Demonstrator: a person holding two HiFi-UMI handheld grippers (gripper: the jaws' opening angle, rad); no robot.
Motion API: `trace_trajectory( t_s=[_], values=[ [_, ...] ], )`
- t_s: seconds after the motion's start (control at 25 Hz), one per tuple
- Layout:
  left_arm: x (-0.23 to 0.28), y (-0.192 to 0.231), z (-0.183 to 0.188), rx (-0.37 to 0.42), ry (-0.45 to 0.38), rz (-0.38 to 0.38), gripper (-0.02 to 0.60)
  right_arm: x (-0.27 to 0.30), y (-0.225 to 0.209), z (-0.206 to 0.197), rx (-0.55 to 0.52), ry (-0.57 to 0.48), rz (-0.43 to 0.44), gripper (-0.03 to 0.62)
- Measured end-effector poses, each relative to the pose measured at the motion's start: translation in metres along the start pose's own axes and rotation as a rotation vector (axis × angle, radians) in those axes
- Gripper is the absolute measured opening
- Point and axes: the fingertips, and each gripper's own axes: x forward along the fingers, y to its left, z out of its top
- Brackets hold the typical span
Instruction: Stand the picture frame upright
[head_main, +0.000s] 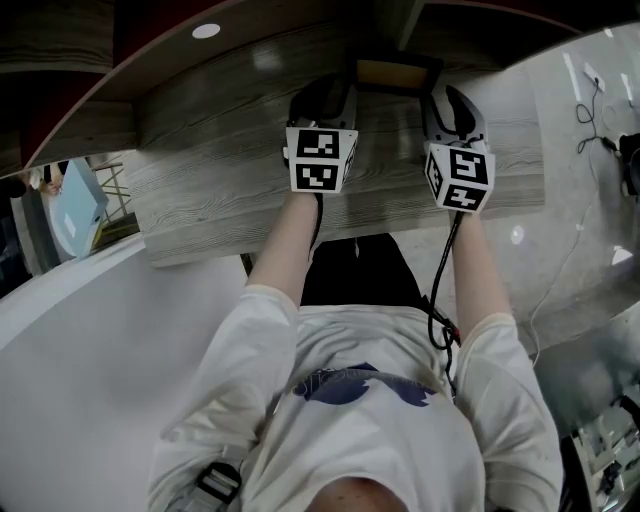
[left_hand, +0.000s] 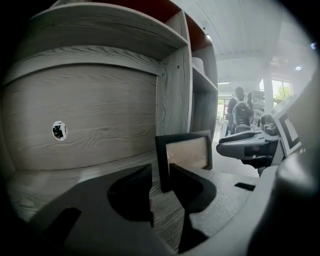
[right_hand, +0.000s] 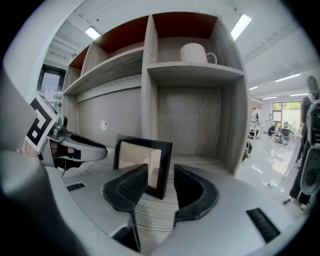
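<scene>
A black picture frame (head_main: 397, 76) with a pale insert stands upright on the grey wood shelf board (head_main: 220, 180), in front of the back panel. My left gripper (head_main: 325, 95) is at its left side and my right gripper (head_main: 452, 105) at its right. In the left gripper view the left edge of the frame (left_hand: 186, 152) shows just beyond the gap of the left gripper (left_hand: 160, 187), whose jaws stand apart without pressing on it. In the right gripper view the right edge of the frame (right_hand: 142, 157) lines up with the gap of the right gripper (right_hand: 161, 182), which is open too.
A white mug (right_hand: 196, 52) sits in the upper compartment. An upright divider (left_hand: 175, 90) rises just behind the frame, and the back panel has a cable hole (left_hand: 59, 130). A light-blue object (head_main: 78, 205) lies off the shelf's left end. People and chairs are far off.
</scene>
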Motion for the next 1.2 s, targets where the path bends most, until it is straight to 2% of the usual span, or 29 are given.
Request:
trace_trajectory(
  t_s=[0.36,0.72,1.08,1.2],
  values=[
    [-0.043,0.004,0.021,0.006,-0.036,0.014,0.095,-0.038,0.010,0.040,0.006,-0.081,-0.043,0.156],
    [-0.117,0.008,0.068,0.001,-0.089,0.024,0.095,-0.104,0.018,0.092,0.053,-0.128,-0.110,0.156],
    [-0.164,0.017,0.128,-0.007,-0.193,0.033,0.095,-0.153,0.020,0.162,0.087,-0.247,-0.158,0.155],
    [-0.183,0.018,0.153,-0.034,-0.255,0.044,0.095,-0.168,0.023,0.186,0.094,-0.274,-0.163,0.102]
  ],
)
